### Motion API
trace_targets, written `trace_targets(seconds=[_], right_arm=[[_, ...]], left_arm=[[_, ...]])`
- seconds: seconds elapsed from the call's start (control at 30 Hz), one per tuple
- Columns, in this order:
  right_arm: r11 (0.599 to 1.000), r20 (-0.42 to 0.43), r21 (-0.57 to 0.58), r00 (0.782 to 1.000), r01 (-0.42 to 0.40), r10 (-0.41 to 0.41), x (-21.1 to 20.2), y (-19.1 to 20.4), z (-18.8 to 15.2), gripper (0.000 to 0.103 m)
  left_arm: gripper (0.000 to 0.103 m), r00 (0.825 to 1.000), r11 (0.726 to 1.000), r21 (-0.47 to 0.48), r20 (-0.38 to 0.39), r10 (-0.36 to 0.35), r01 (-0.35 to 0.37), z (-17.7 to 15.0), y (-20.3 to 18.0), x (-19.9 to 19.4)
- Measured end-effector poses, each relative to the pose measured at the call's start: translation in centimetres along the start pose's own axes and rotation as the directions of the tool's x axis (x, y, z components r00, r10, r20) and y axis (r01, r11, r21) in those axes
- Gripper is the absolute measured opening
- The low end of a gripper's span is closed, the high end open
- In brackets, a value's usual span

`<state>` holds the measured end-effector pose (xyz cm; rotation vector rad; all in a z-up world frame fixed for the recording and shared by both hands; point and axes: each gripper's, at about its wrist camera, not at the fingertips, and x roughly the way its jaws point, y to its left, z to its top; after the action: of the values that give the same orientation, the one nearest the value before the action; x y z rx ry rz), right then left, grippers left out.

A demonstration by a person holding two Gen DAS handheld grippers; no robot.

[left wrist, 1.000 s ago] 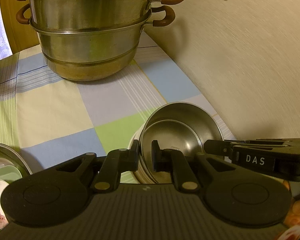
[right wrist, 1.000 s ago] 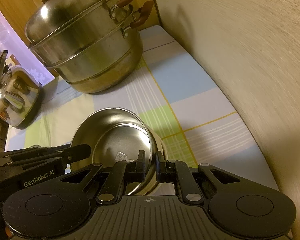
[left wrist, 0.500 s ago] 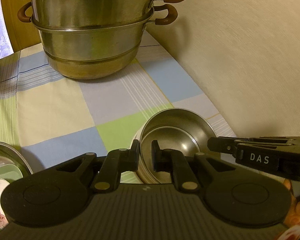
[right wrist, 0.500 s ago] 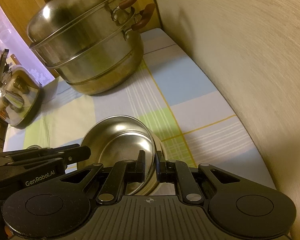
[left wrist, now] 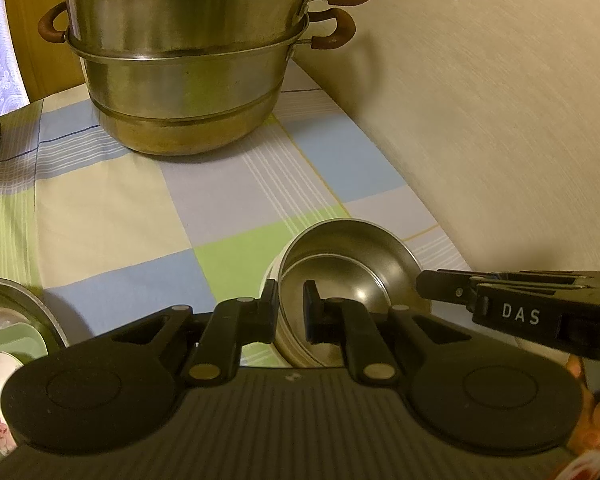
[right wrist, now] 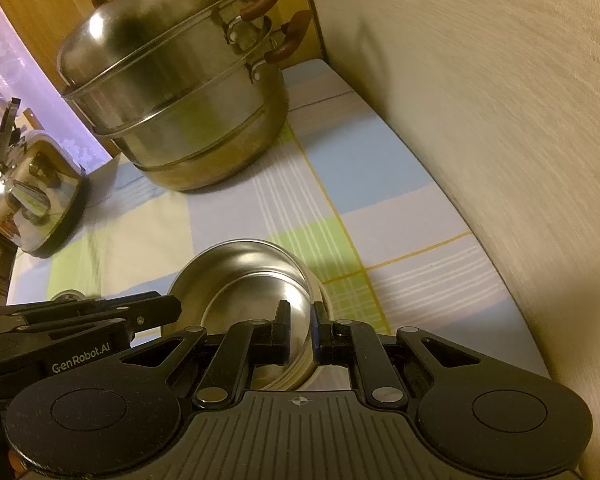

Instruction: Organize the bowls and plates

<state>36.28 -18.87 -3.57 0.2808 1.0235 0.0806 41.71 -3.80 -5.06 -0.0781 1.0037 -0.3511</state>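
Observation:
A stack of steel bowls point(left wrist: 352, 264) nested in a pale outer bowl stands on the checked tablecloth near the wall. My left gripper point(left wrist: 291, 312) is shut on the stack's left rim, one finger outside and one inside. My right gripper point(right wrist: 301, 332) is shut on the right rim of the same stack point(right wrist: 244, 276). Each gripper shows in the other's view, the right one point(left wrist: 520, 308) and the left one point(right wrist: 80, 320). At the left edge of the left wrist view lies a steel plate point(left wrist: 28, 304) holding a green dish and a flowered dish.
A large two-tier steel steamer pot point(left wrist: 188, 72) with brown handles stands at the back of the table. A steel kettle point(right wrist: 32, 196) is at the far left. The wall point(right wrist: 500, 120) runs close along the right side.
Both grippers have pulled the bowl stack back toward the near side of the table; the steamer pot looks farther away. Both grips are unchanged.

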Motion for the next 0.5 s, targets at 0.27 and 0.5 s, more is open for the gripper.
trace_targets(seconds=[0.27,0.5], right_arm=[[1.000,0.015,-0.005,1.000,-0.023,0.023,-1.2,0.0,-0.8,0.012],[0.997,0.098,-0.059,0.994,-0.040,0.046,-4.2,0.4,-3.0,0.070]], left_arm=[[0.024,1.000,1.000,-0.009,0.031,0.002,-0.002,-0.8,-0.2,-2.1],[0.042,0.997,0.999,-0.016,0.076,0.032,-0.031,-2.7,-0.3,-5.5]])
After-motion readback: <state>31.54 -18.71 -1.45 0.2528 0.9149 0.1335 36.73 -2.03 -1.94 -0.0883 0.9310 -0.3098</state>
